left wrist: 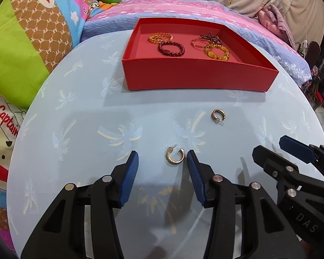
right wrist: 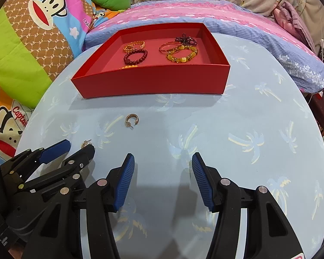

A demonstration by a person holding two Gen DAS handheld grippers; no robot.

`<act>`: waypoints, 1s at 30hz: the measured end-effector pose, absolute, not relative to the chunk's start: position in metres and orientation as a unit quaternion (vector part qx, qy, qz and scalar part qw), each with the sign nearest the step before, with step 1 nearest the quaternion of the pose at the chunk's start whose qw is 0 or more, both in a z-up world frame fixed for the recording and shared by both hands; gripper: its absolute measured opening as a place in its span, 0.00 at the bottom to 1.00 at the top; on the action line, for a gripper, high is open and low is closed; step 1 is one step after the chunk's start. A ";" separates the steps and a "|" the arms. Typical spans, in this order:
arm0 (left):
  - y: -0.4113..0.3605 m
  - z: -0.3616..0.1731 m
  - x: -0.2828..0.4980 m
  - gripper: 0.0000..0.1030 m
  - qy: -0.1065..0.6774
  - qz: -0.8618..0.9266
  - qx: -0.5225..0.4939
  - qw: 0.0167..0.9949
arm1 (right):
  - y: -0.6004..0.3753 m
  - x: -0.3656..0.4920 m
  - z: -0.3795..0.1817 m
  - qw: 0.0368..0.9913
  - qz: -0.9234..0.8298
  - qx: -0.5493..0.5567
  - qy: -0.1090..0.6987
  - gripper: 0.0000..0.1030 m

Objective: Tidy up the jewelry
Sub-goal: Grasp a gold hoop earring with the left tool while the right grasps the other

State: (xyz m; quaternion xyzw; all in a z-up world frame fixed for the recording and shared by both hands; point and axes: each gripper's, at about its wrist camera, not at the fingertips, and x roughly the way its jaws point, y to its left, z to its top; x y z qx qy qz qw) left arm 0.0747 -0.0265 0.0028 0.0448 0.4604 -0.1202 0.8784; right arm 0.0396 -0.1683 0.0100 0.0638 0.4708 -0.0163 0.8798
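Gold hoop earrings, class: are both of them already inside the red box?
No: both gold hoop earrings lie on the blue table, in front of the red box.

near gold hoop earring: flat, post up-left, on table | far gold hoop earring: nearer box | red box: open, holds beaded bracelets

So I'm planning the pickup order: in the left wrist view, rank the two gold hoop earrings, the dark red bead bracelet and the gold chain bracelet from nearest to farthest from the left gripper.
1. Near hoop earring: on the table, between the open jaws of the left gripper, untouched.
2. Far hoop earring: on the table, ahead and right.
3. Dark red bead bracelet: inside the red tray.
4. Gold chain bracelet: tray's far left.
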 end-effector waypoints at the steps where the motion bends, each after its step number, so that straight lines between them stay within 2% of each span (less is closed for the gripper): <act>1: -0.028 0.003 0.075 0.39 0.459 -0.122 0.049 0.879 | -0.169 0.041 0.010 0.880 -0.016 0.063 0.471 0.53; 2: -0.029 0.003 0.074 0.37 0.458 -0.124 0.050 0.879 | -0.169 0.042 0.010 0.880 -0.016 0.064 0.470 0.53; 4: -0.031 0.003 0.072 0.23 0.455 -0.130 0.059 0.879 | -0.169 0.045 0.009 0.880 -0.015 0.064 0.470 0.53; 6: -0.033 0.004 0.071 0.16 0.456 -0.135 0.063 0.878 | -0.169 0.048 0.008 0.880 -0.014 0.064 0.470 0.53; 19: -0.013 0.004 0.079 0.16 0.467 -0.123 0.033 0.875 | -0.148 0.084 0.003 0.884 0.013 0.041 0.466 0.50; 26: -0.010 0.003 0.083 0.16 0.469 -0.120 0.029 0.875 | -0.135 0.097 -0.004 0.883 0.019 0.023 0.469 0.38; 28: -0.010 0.004 0.082 0.16 0.469 -0.119 0.028 0.875 | -0.133 0.098 -0.004 0.884 0.018 0.016 0.466 0.31; 30: -0.010 0.004 0.083 0.16 0.470 -0.119 0.028 0.874 | -0.132 0.099 -0.004 0.885 0.018 0.012 0.466 0.19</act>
